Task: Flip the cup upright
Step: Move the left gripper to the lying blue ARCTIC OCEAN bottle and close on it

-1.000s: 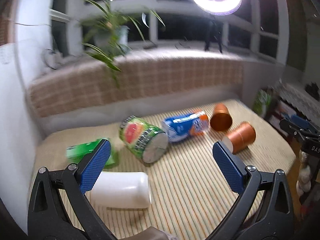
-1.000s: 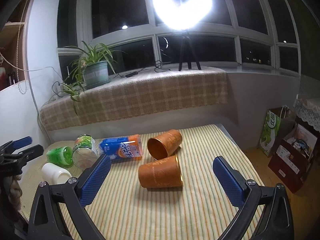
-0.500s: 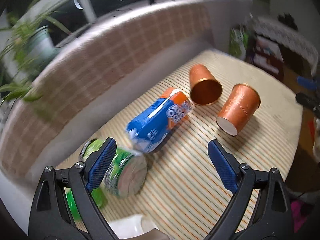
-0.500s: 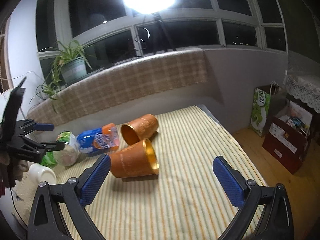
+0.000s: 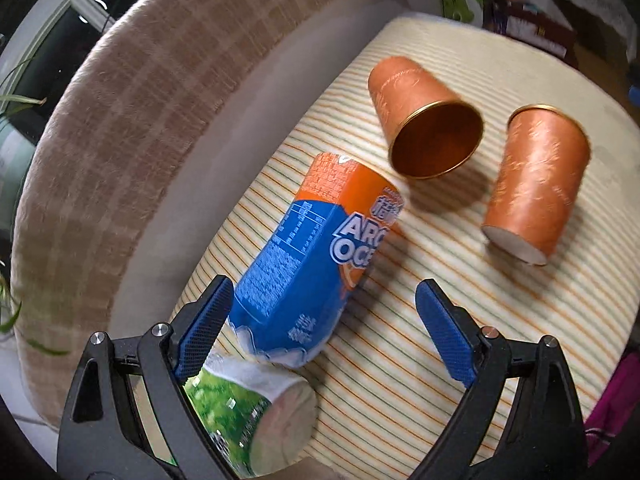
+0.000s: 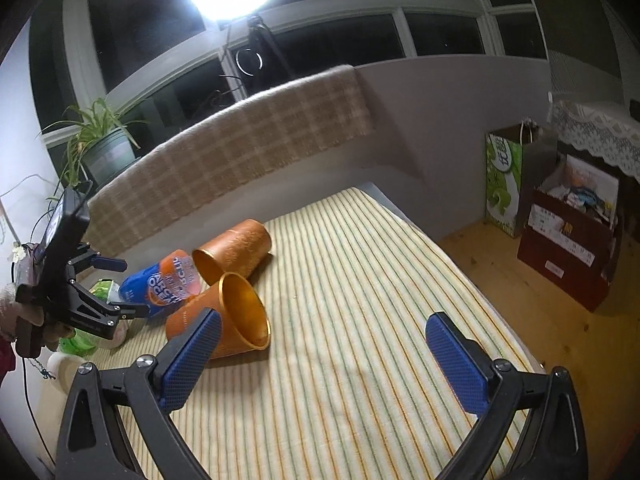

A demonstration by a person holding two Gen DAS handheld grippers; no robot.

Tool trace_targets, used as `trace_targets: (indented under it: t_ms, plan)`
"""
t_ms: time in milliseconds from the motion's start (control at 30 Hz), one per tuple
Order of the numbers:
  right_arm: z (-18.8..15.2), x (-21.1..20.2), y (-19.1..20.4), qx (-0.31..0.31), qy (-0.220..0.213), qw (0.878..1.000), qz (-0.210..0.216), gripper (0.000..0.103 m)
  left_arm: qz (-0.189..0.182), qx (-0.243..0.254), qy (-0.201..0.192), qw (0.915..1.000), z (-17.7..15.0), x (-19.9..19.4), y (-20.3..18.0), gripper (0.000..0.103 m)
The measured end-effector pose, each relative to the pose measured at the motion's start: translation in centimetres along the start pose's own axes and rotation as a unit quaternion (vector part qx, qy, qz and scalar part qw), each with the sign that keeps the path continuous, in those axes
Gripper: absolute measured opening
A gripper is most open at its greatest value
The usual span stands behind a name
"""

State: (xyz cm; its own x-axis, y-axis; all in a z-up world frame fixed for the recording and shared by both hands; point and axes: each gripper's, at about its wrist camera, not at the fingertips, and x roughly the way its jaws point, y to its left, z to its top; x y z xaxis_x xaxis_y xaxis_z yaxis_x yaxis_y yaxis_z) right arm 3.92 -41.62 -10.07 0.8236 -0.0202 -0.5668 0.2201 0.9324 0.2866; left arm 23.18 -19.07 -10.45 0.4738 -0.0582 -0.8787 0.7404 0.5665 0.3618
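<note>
Two copper-orange cups lie on their sides on the striped table. In the left wrist view one cup [image 5: 424, 116] shows its open mouth and the other [image 5: 536, 180] shows its white base. A blue and orange cup [image 5: 316, 256] lies on its side between the fingers of my open left gripper [image 5: 324, 320], which hovers just above it. In the right wrist view my open, empty right gripper [image 6: 324, 356] is above the table, with the near copper cup [image 6: 228, 316] by its left finger and the far one [image 6: 236, 246] behind. The left gripper [image 6: 116, 284] shows at the left.
A green-labelled cup [image 5: 248, 412] lies on its side at the left gripper's base. A white bottle [image 6: 60, 360] lies at the table's left end. The striped table [image 6: 360, 280] ends at the right, with boxes [image 6: 568, 240] and a green bag [image 6: 504, 176] on the floor. A plaid-covered ledge [image 6: 240, 152] runs behind.
My left gripper has moved forward and down over the blue and orange cup, tilting toward the table. My right gripper has moved closer to the near copper cup, which now sits by its left finger.
</note>
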Motion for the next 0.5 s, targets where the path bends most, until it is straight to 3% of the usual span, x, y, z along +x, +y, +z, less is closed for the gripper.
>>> trace_targets:
  t_ms: [267,367,500]
  plan:
    - [0.0,0.9,-0.8,0.009,0.009,1.0,0.001,0.103,0.014,0.02,0.034,0.9991,1.1,2.7,0.5,0.094]
    - [0.1,1.0,-1.0,0.012,0.011,1.0,0.002,0.103,0.015,0.02,0.044,0.9987,1.2,3.5,0.8,0.086]
    - [0.1,1.2,-1.1,0.017,0.017,1.0,0.005,0.103,0.014,0.02,0.049,0.9985,1.2,4.3,1.1,0.083]
